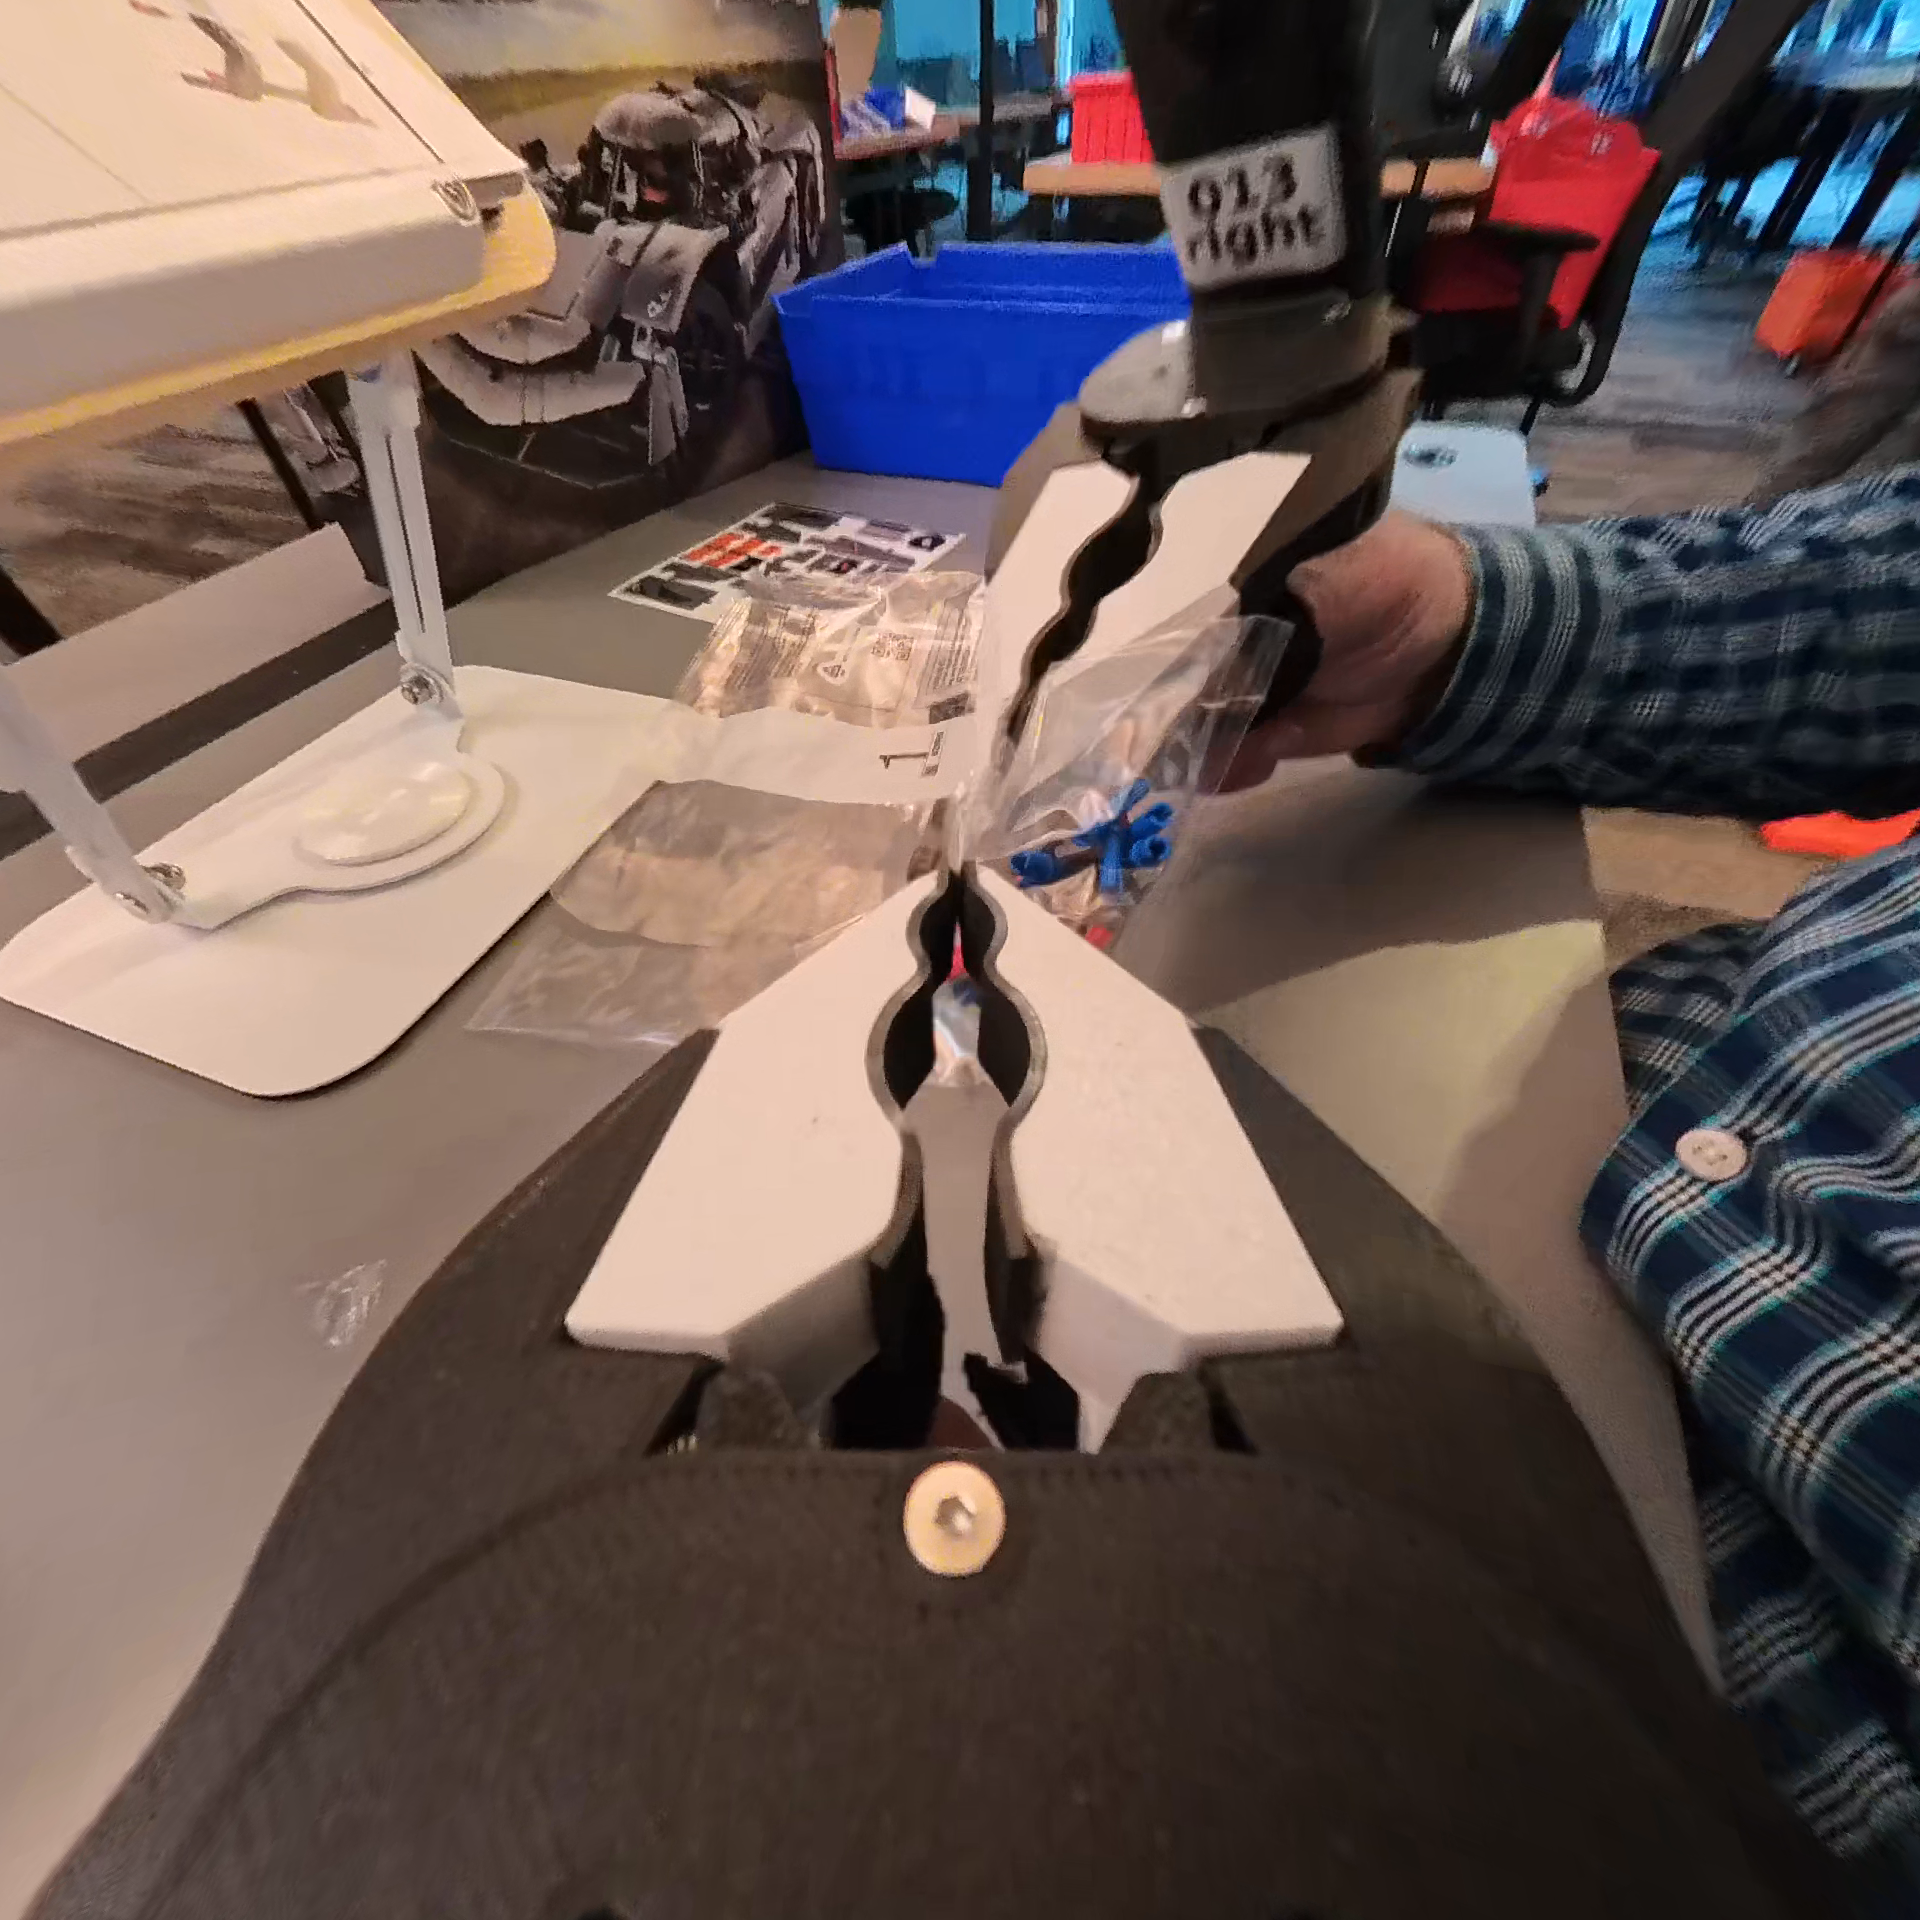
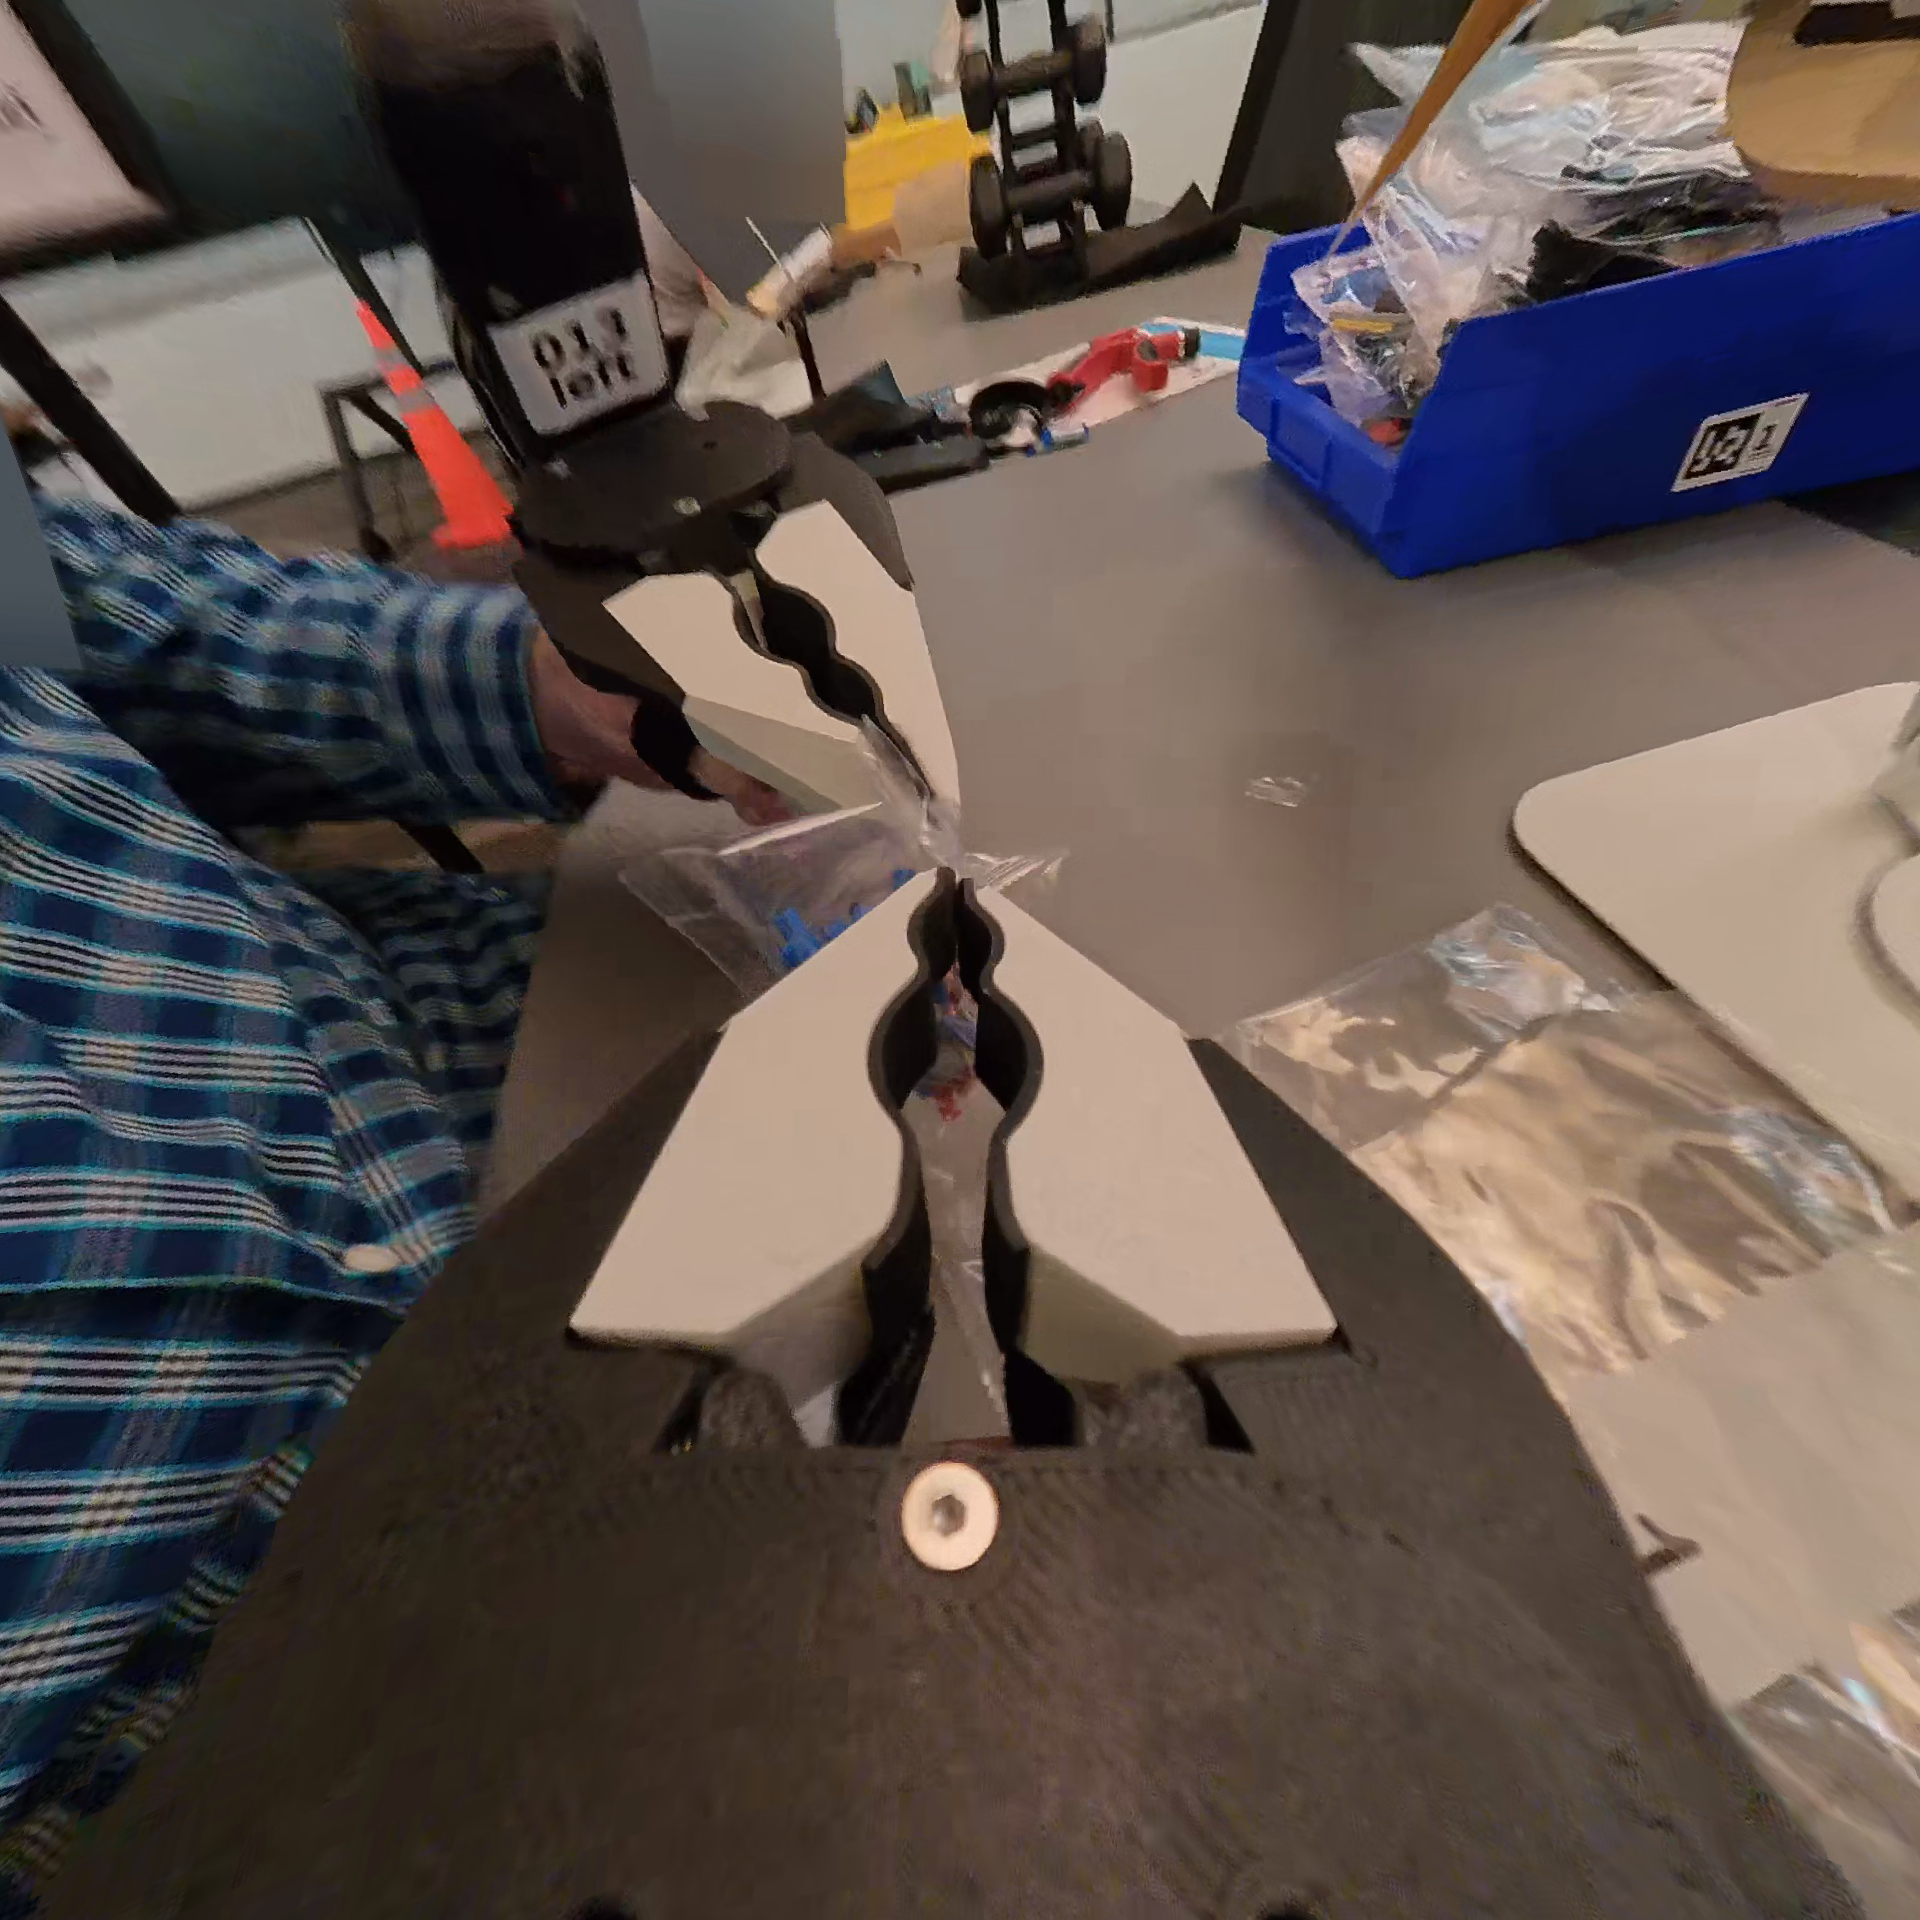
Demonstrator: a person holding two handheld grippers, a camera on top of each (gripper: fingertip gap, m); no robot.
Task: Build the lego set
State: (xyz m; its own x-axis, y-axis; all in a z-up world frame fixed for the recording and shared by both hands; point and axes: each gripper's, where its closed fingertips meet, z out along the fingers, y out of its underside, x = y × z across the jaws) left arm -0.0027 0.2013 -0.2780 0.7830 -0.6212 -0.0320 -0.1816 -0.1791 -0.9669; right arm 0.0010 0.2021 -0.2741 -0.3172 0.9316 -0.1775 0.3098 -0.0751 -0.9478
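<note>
A small clear plastic bag (image 1: 1117, 748) with blue and red lego parts (image 1: 1101, 847) hangs above the grey table, held between both grippers. My left gripper (image 1: 954, 881) is shut on one edge of the bag. My right gripper (image 2: 954, 881) is shut on the bag's top edge (image 2: 997, 864). In the left wrist view the right gripper (image 1: 992, 774) comes down from above, tip to tip with mine. In the right wrist view the left gripper (image 2: 930, 805) comes down from the upper left, and the bag (image 2: 748, 899) hangs below it.
A white book stand (image 1: 260, 914) with an open booklet (image 1: 187, 135) stands at the left. Empty clear bags (image 1: 717, 894) and a sticker sheet (image 1: 790, 566) lie on the table. A blue bin (image 2: 1621, 416) full of bagged parts sits beyond. A person's plaid sleeves (image 1: 1704, 644) flank the grippers. Only a small space, under 4 cm, lies between the two pairs of fingers.
</note>
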